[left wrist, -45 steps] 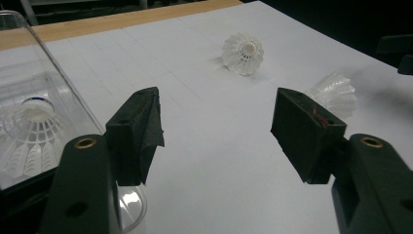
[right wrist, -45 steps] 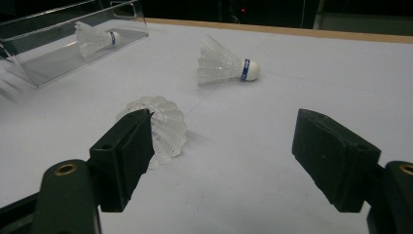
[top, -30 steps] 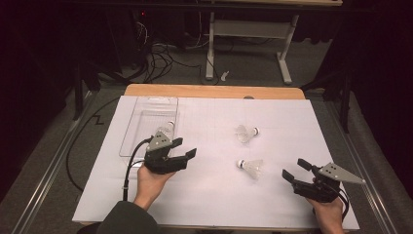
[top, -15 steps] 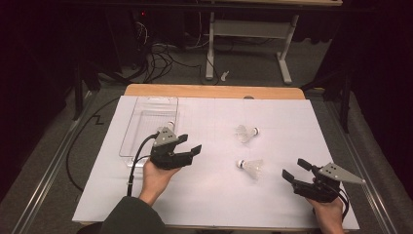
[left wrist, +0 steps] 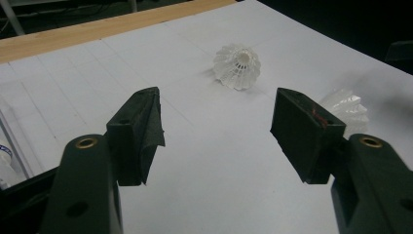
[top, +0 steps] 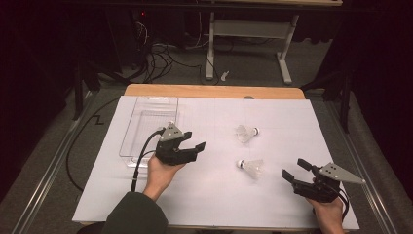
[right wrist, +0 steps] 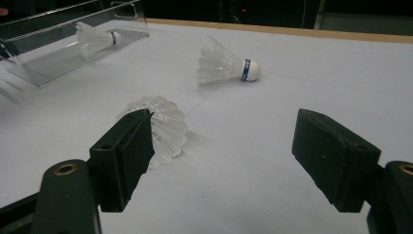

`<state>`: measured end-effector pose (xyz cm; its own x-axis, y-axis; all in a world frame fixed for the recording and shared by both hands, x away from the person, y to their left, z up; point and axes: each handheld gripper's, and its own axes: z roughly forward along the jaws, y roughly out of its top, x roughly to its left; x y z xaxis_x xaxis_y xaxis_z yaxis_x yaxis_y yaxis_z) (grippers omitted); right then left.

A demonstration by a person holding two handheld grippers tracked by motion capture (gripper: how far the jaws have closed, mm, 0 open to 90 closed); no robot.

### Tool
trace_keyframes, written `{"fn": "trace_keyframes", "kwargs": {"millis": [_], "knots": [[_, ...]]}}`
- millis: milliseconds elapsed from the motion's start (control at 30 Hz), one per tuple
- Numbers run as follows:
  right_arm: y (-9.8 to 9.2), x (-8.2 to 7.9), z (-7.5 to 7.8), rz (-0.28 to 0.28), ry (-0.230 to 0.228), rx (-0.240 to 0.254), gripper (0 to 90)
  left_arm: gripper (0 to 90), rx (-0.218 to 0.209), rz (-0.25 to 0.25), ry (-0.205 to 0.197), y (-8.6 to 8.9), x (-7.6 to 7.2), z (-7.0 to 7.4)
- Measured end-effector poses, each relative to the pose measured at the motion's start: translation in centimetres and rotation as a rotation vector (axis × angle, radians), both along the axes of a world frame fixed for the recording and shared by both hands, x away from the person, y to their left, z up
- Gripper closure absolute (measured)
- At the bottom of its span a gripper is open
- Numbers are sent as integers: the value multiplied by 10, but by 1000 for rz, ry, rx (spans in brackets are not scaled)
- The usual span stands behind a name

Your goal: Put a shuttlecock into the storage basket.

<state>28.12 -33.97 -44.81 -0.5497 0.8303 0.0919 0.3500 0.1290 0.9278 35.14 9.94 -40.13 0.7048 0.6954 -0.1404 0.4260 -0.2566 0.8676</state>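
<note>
We judge the main risk to be the light white feathered shuttlecocks, one (top: 246, 133) right of centre in the high view, one (top: 251, 168) below it, tipping or skidding off if a jaw clips the skirt. The left gripper (top: 187, 147), jaws spread and empty, hovers at centre-left beside the clear plastic tray (top: 141, 136) holding a third shuttlecock (right wrist: 95, 38). The right gripper (top: 295, 171), likewise agape and empty, sits low at lower right.

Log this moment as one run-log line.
left tongs: open, empty | right tongs: open, empty | two white feathered shuttlecocks: on table | clear plastic tray: holds one shuttlecock
</note>
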Motion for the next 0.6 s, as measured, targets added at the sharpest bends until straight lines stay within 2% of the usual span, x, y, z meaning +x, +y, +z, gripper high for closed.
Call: {"fn": "trace_keyframes", "kwargs": {"millis": [600], "knots": [[0, 0, 0, 2, 0, 1, 236, 369, 19, -16, 16, -14, 13, 1]]}}
